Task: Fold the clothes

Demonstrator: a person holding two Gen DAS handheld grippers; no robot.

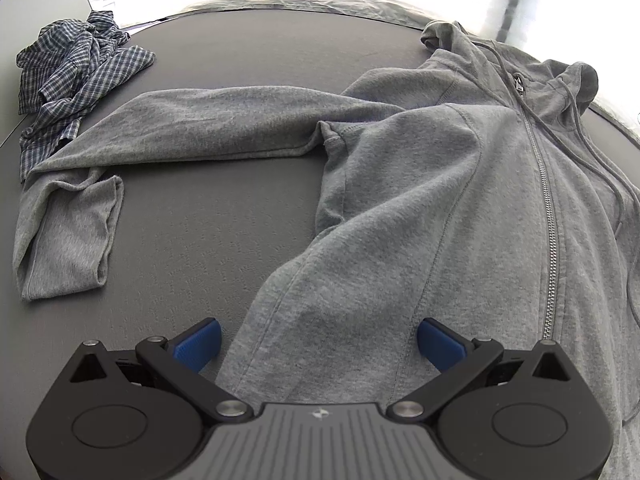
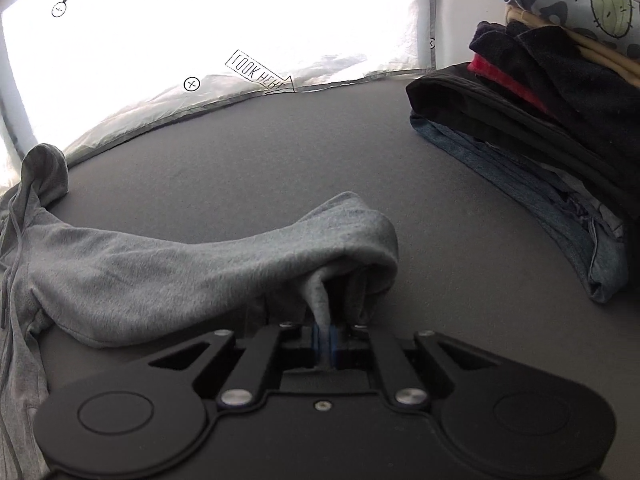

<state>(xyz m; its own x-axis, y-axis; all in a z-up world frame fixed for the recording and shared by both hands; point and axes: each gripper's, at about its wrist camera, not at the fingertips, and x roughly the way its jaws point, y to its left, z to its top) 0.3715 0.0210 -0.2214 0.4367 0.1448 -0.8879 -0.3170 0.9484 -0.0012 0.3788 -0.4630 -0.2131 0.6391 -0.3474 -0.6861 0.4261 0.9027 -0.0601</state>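
On the dark grey table [image 1: 192, 240] a grey zip hoodie [image 1: 420, 208] lies spread front-up, zipper [image 1: 548, 216] closed, hood toward the far edge. One sleeve [image 1: 192, 128] runs out flat across the table to the side, its cuff end doubled back near a crumpled checked shirt [image 1: 76, 80]. The other sleeve [image 2: 224, 264] appears in the right wrist view, raised off the table at its cuff.

Left gripper [image 1: 318, 344]: jaws stand wide apart over the hoodie's lower body panel, blue pads [image 1: 200, 342] on either side of the cloth; nothing is pinched, and contact with the fabric cannot be confirmed.

Right gripper [image 2: 326, 346]: jaws together, clamped on a bunch of fabric at the cuff of the second sleeve, which drapes away in a soft arch toward the shoulder.

Handling assessment: the garment looks like soft knit fleece, light to moderate in weight, fully limp. It will sag, stretch and trail behind any single grip point and will not hold a crease unaided. Surface appears non-slippery; a pinch of a single layer should hold. Drawstrings [image 1: 592, 152] and the zipper are the only firm parts and could snag.

Recommended holds: cuffs, hem corners and shoulder seams, where stitching gives body.

A stack of folded clothes [image 2: 540, 120] sits well apart at the right.
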